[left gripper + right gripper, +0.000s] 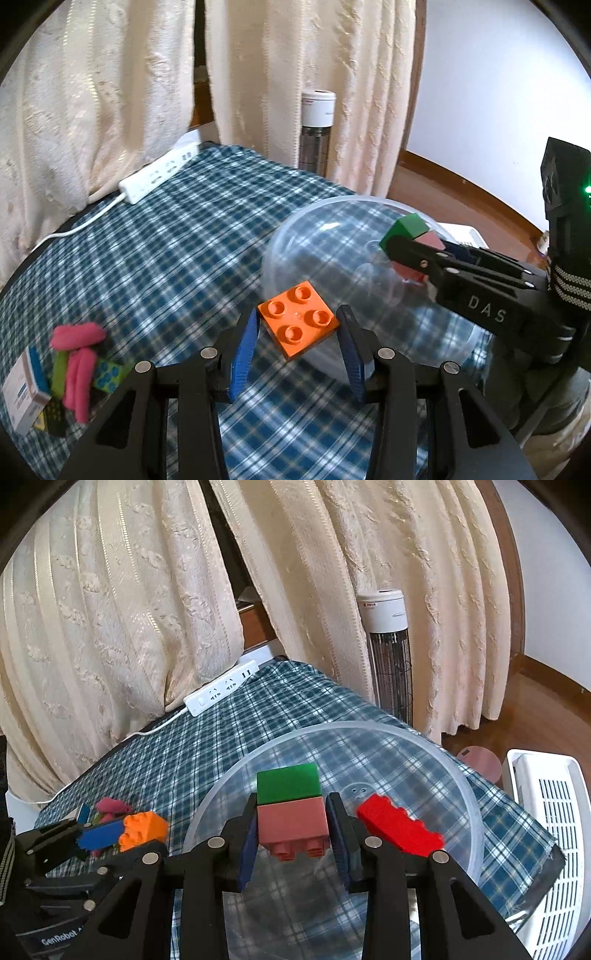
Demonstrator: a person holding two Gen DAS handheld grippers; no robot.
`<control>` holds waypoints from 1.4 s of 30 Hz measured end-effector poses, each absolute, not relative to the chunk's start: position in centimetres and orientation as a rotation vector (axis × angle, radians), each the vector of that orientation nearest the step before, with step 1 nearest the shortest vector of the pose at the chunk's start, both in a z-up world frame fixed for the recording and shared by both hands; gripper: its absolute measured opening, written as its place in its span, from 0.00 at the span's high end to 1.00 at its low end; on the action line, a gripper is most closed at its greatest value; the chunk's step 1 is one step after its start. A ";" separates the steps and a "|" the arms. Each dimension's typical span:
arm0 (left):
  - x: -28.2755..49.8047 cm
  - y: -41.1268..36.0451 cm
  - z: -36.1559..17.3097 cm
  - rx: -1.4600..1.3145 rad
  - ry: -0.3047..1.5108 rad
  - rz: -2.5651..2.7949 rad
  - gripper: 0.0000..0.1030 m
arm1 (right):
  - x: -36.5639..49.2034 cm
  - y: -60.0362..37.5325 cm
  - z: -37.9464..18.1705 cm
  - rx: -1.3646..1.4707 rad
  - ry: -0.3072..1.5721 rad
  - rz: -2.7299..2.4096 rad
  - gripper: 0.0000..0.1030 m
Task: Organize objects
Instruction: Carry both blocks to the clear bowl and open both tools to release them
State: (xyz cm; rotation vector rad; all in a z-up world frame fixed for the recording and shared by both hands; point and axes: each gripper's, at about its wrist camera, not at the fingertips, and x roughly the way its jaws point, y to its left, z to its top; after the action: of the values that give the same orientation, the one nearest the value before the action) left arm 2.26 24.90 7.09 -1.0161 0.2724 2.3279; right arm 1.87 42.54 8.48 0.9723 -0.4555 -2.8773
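Note:
My left gripper [297, 325] is shut on an orange four-stud brick [297, 319], held at the near rim of a clear plastic bowl [314, 229]. It shows at the left of the right wrist view [142, 829]. My right gripper [291, 816] is shut on a pink brick [292, 821] joined to a green brick [288, 783], held over the bowl [424, 734]. The same pair shows in the left wrist view [413, 236]. A red brick [399, 825] lies inside the bowl.
A blue plaid cloth [166, 236] covers the table. A pile of bricks, pink pieces and a small box [70, 369] sits at the left. A white power strip [159, 173] lies at the back. A tower heater [388, 650] and a white basket [546, 819] stand to the right.

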 end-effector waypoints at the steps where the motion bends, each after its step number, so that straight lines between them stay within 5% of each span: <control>1: 2.2 25.3 7.0 -1.016 0.274 2.319 0.57 | 1.9 42.6 8.5 0.973 -0.458 -2.878 0.64; 7: 1.8 26.7 6.5 -1.025 0.267 2.274 0.56 | 1.6 43.0 8.3 0.979 -0.471 -2.877 0.64; 11: 1.4 26.6 6.3 -1.051 0.229 2.259 0.42 | 1.5 43.1 8.3 0.979 -0.478 -2.879 0.64; 32: 1.5 22.4 6.4 -1.095 0.174 2.362 0.34 | -0.1 41.0 8.8 0.976 -0.483 -2.855 0.63; 36: 1.4 21.5 6.3 -1.102 0.167 2.380 0.33 | -0.2 40.9 8.6 0.979 -0.506 -2.866 0.45; 42: 1.6 20.4 6.3 -1.101 0.163 2.403 0.30 | -0.2 40.7 8.8 0.976 -0.514 -2.877 0.42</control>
State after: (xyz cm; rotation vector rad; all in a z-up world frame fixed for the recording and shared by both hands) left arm 1.57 20.38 6.31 -1.1014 0.1634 2.4032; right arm -0.18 40.68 8.80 0.9760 -0.5140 -2.8767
